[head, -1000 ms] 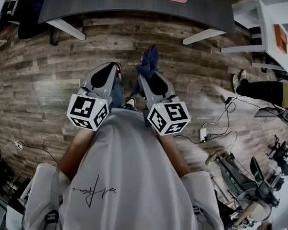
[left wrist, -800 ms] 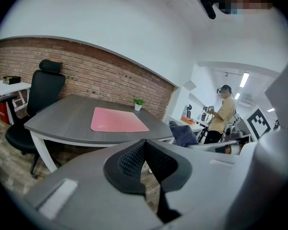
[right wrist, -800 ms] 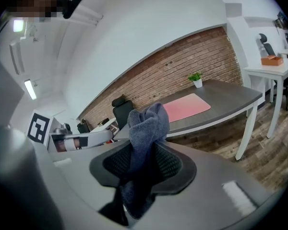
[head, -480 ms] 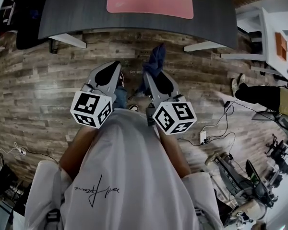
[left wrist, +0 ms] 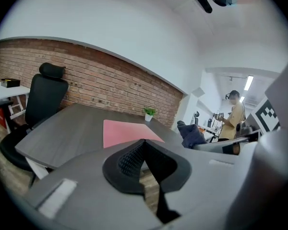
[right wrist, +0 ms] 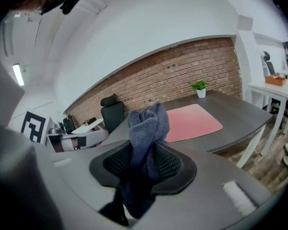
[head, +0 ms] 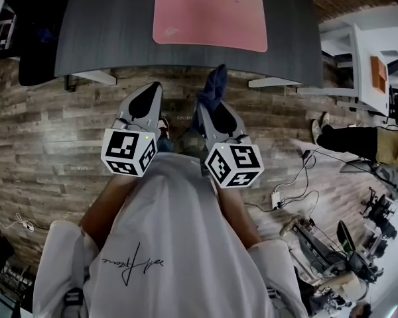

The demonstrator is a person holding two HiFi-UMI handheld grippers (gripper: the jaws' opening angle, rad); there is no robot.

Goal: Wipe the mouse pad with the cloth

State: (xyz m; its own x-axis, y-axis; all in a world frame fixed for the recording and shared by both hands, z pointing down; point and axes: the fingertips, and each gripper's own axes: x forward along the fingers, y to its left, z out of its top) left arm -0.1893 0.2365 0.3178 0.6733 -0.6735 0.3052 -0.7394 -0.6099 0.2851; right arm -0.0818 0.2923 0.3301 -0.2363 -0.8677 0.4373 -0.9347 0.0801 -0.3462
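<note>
1. Blue-grey cloth (right wrist: 146,126) is clamped between the jaws of the right gripper (right wrist: 144,163). It is bunched upright, with a tuft standing past the tips and a tail hanging below the pads.
2. Left gripper (left wrist: 145,163) jaws are pressed together with nothing held. Only wood floor is glimpsed through the slit lower down.
3. In the head view, the left gripper (head: 148,95) and right gripper (head: 209,106) are held side by side at frame centre, over the floor (head: 46,131). The cloth tuft (head: 213,83) is seen just short of the desk's near edge.
4. The pink mouse pad (head: 209,12) lies flat on the dark desk (head: 99,25) at top centre of the head view. It is well apart from the cloth and not yet touched.
5. The step is judged to be the approach, and no wiping has begun.
6. The right gripper should be carried forward over the pad and tipped down, so that the soft tuft is laid on the surface, not the hard tips.
7. The clamp should be kept firm, since little cloth protrudes and a loose grip would likely let it slip back.
8. Strokes are best run edge to edge with overlap, and pressure kept light so the pad is not dragged across the desk.
9. If the pad slides, a corner could be pinned with the empty left gripper.
10. The pad's near edge should be crossed gently, as it could be caught and lifted.
</note>
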